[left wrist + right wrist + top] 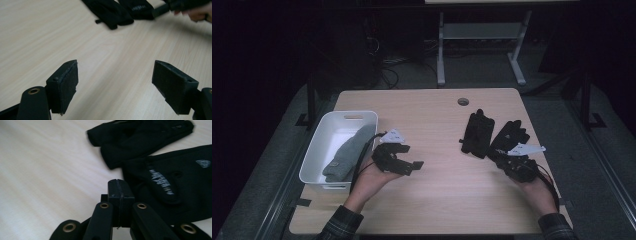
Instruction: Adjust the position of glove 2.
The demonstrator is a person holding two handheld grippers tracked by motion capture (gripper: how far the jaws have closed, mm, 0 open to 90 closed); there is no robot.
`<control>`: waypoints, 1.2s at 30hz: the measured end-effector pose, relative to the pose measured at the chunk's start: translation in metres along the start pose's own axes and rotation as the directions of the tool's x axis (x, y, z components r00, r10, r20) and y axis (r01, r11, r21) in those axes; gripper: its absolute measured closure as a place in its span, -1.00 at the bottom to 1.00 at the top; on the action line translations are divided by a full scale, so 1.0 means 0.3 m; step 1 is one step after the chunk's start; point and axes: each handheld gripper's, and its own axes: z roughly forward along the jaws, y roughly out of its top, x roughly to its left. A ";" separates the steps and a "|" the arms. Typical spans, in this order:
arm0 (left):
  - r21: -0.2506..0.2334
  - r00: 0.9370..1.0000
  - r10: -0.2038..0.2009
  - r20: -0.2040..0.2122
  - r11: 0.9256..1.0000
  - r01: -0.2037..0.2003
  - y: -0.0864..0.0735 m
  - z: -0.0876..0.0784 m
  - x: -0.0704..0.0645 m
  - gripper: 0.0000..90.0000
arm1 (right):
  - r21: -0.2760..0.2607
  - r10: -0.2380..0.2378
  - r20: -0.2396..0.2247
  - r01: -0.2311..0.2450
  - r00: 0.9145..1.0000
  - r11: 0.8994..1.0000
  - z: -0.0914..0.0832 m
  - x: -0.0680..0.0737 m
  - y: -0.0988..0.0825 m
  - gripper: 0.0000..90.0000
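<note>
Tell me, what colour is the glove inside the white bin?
Grey. The glove lying in the white bin shows best in the high view.

Black gloves (pixel 492 135) (one with pale lettering), a grey cloth (pixel 348 152) in a white bin (pixel 319 142), pale wood-grain table (pixel 437 200).

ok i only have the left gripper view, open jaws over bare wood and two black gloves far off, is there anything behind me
Observer: Yes. In the high view a white bin sits at the table's left edge, beside the left gripper, with a grey glove lying in it.
Operator: and the right gripper, open or shut
Observer: The right gripper is shut, pads pressed together with nothing between them.
Operator: where is it relative to the gloves
Observer: Its tips sit at the near edge of the nearer black glove, the one with pale lettering; the other black glove lies beyond it.
</note>
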 end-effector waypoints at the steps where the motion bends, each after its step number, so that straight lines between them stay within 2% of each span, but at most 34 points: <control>1: 0.008 1.000 0.010 0.001 1.000 -0.010 -0.006 0.010 -0.006 -0.57 | 0.000 0.012 -0.001 -0.012 1.000 1.000 0.001 -0.018 0.005 1.00; 4: 0.030 0.999 0.033 0.007 0.999 -0.033 -0.036 0.050 -0.025 -0.59 | -0.017 0.034 0.004 -0.034 0.999 0.999 0.007 -0.057 0.011 1.00; 6: 0.049 0.999 0.046 0.007 0.998 -0.047 -0.060 0.072 -0.035 -0.60 | -0.005 0.032 0.025 -0.031 0.999 0.999 0.015 -0.082 0.018 1.00; 9: 0.062 0.998 0.062 0.006 0.996 -0.062 -0.102 0.098 -0.050 -0.63 | -0.011 0.061 0.041 -0.061 0.997 0.998 0.029 -0.125 0.028 1.00; 11: 0.087 0.997 0.077 0.004 0.993 -0.077 -0.130 0.112 -0.057 -0.65 | -0.009 0.076 0.036 -0.076 0.996 0.997 0.047 -0.150 0.027 1.00; 13: 0.107 0.996 0.089 -0.003 0.990 -0.089 -0.157 0.125 -0.060 -0.67 | 0.020 0.060 0.050 -0.061 0.997 0.998 0.066 -0.163 0.027 1.00; 16: 0.117 0.995 0.099 -0.005 0.988 -0.098 -0.188 0.136 -0.058 -0.68 | 0.019 0.062 0.044 -0.063 0.997 0.998 0.077 -0.174 0.030 1.00; 20: 0.122 0.995 0.100 -0.018 0.988 -0.097 -0.209 0.137 -0.049 -0.68 | 0.009 0.056 0.039 -0.056 0.998 0.998 0.074 -0.164 0.039 0.97; 23: 0.131 0.992 0.121 -0.035 0.985 -0.116 -0.214 0.144 -0.045 -0.68 | 0.014 0.058 0.015 -0.058 0.998 0.998 0.084 -0.148 0.054 0.88; 26: 0.144 0.989 0.141 -0.043 0.981 -0.133 -0.219 0.154 -0.051 -0.68 | -0.008 0.034 0.004 -0.034 0.999 0.999 0.099 -0.115 0.077 0.80; 27: 0.152 0.989 0.141 -0.039 0.979 -0.134 -0.220 0.157 -0.051 -0.68 | 0.002 0.032 -0.008 -0.032 0.999 0.999 0.106 -0.103 0.089 0.80; 30: 0.152 0.990 0.139 -0.036 0.980 -0.132 -0.221 0.156 -0.050 -0.69 | -0.010 0.010 -0.036 -0.010 0.999 1.000 0.129 -0.072 0.128 1.00; 32: 0.139 0.991 0.132 -0.036 0.982 -0.126 -0.224 0.157 -0.049 -0.69 | -0.007 0.008 -0.047 -0.008 0.999 1.000 0.154 -0.054 0.152 1.00; 36: 0.135 0.989 0.142 -0.031 0.981 -0.136 -0.228 0.155 -0.043 -0.71 | 0.004 -0.009 -0.066 0.009 0.998 1.000 0.217 -0.032 0.190 1.00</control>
